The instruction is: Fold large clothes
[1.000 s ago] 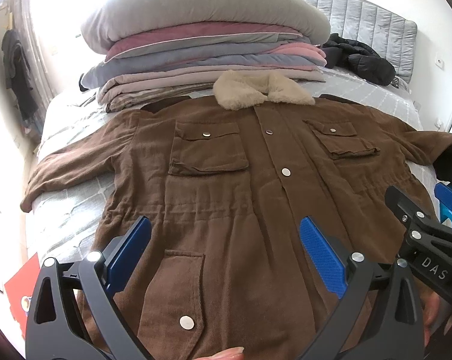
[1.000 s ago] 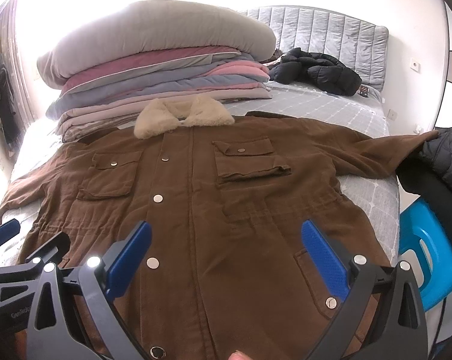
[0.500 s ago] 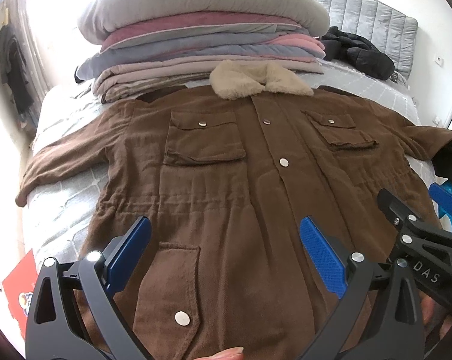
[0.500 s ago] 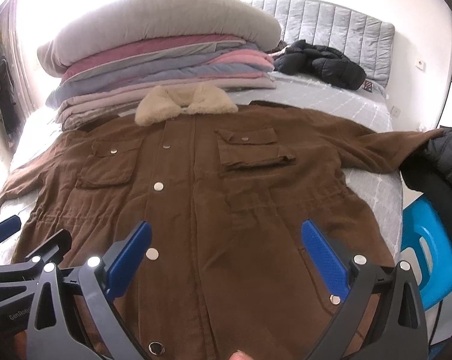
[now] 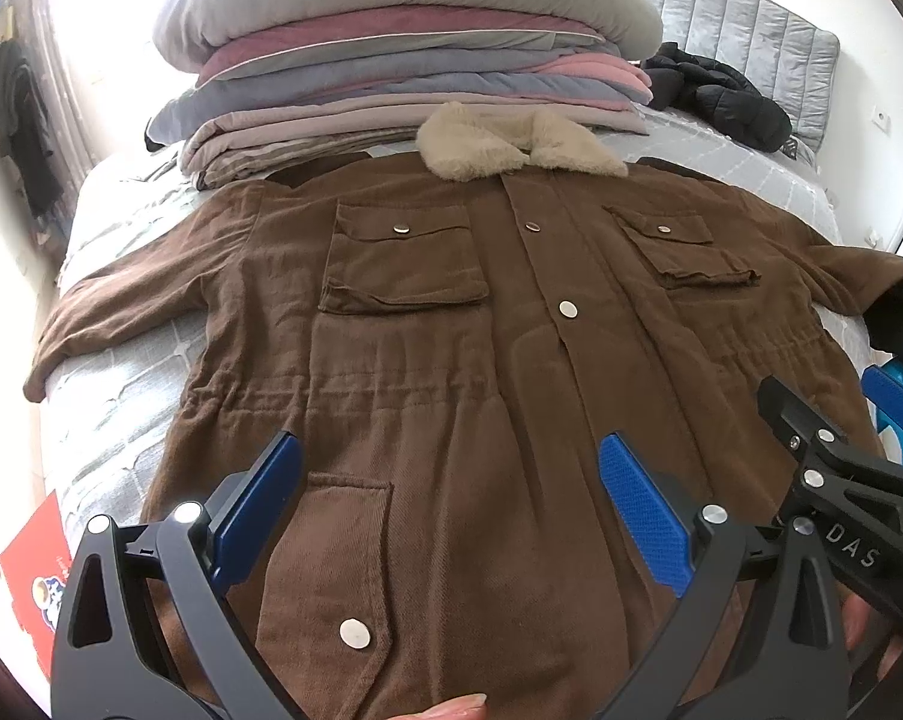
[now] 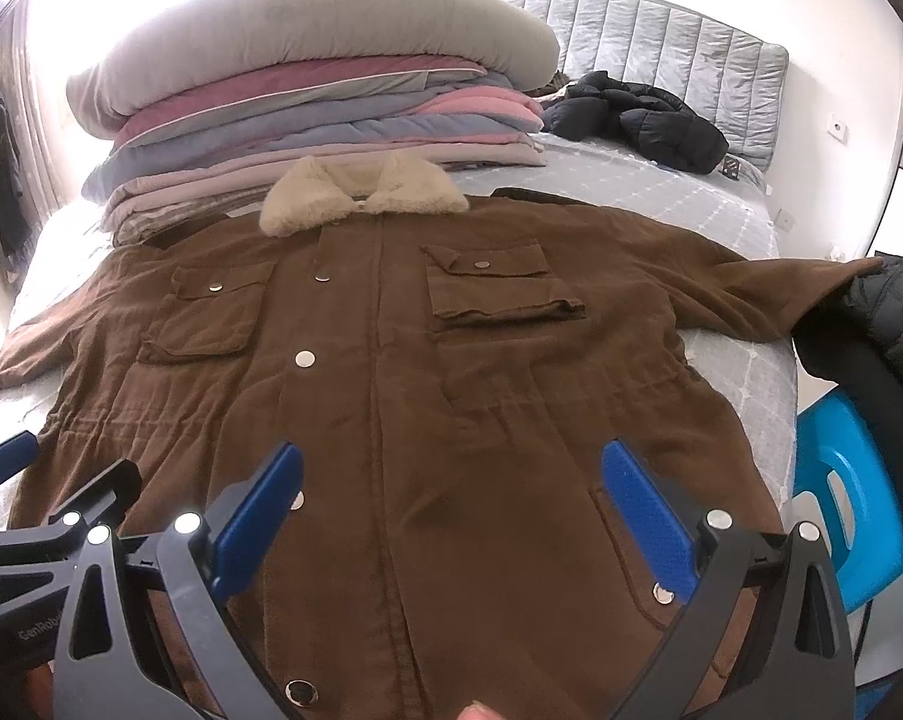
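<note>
Brown jacket (image 5: 451,360) with a fleece collar (image 5: 511,141), lying front-up and snapped shut across the grey bed (image 5: 121,372); the collar is at 12 o'clock against a stack of folded quilts (image 5: 403,72), and the hem is at 6 o'clock, under both tools. The left sleeve (image 5: 127,294) runs out toward 9 o'clock and the right sleeve (image 6: 781,288) toward 3 o'clock, its cuff touching a dark padded garment (image 6: 895,312) at the bed's edge. A black puffer jacket (image 6: 637,120) lies at 1 o'clock by the headboard, and a blue chair (image 6: 847,498) stands at 4 o'clock. The left gripper (image 5: 448,498) and right gripper (image 6: 451,498) both hover above the lower front panel, jaws spread wide and holding nothing.

Judged step: approach for the first fold. It would go best if each tool took a hem corner or a side seam rather than the middle panel, pinching through both layers so that the back travels with the front; the sleeves likely need folding inward first.

Compared with one second ago, both views sit slightly higher and farther forward, so more of the lower pockets and hem shows; the jacket itself lies unchanged, and the jaws are as wide as then.
</note>
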The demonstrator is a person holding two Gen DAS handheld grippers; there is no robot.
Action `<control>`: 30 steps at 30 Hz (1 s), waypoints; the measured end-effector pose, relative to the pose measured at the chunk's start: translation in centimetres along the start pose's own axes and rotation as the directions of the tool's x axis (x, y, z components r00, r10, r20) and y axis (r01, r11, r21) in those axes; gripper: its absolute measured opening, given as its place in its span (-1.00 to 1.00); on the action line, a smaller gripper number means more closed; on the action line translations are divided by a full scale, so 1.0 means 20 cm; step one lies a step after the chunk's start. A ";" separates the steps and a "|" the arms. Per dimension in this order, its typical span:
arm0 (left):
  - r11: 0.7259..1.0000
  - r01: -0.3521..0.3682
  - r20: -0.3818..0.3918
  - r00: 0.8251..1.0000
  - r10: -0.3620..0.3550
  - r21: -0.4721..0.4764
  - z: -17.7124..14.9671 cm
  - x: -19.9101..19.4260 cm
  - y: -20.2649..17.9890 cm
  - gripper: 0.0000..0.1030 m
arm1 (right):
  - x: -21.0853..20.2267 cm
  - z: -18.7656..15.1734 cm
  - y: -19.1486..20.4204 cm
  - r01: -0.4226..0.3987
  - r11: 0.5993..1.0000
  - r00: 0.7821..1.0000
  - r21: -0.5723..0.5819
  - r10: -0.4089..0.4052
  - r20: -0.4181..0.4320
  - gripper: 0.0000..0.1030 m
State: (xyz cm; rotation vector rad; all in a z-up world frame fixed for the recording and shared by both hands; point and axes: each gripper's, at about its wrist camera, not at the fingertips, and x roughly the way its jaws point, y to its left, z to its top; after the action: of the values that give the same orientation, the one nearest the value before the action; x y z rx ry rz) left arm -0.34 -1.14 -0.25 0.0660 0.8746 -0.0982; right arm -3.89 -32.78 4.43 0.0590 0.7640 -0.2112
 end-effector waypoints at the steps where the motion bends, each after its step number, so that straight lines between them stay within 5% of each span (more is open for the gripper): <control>1: 1.000 -0.001 0.000 1.000 0.001 0.000 0.00 0.00 0.00 0.85 | 0.00 0.00 0.00 0.003 1.000 1.000 -0.001 -0.003 0.001 0.87; 30: 1.000 -0.003 -0.014 1.000 0.003 -0.008 0.00 0.03 0.00 0.85 | 0.02 0.00 -0.01 0.005 1.000 1.000 0.000 -0.005 -0.013 0.87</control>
State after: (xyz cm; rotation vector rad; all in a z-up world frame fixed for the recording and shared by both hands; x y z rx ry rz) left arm 0.01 -1.14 -0.70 0.0601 0.8891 -0.0914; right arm -3.59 -32.99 4.19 0.0588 0.7769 -0.2156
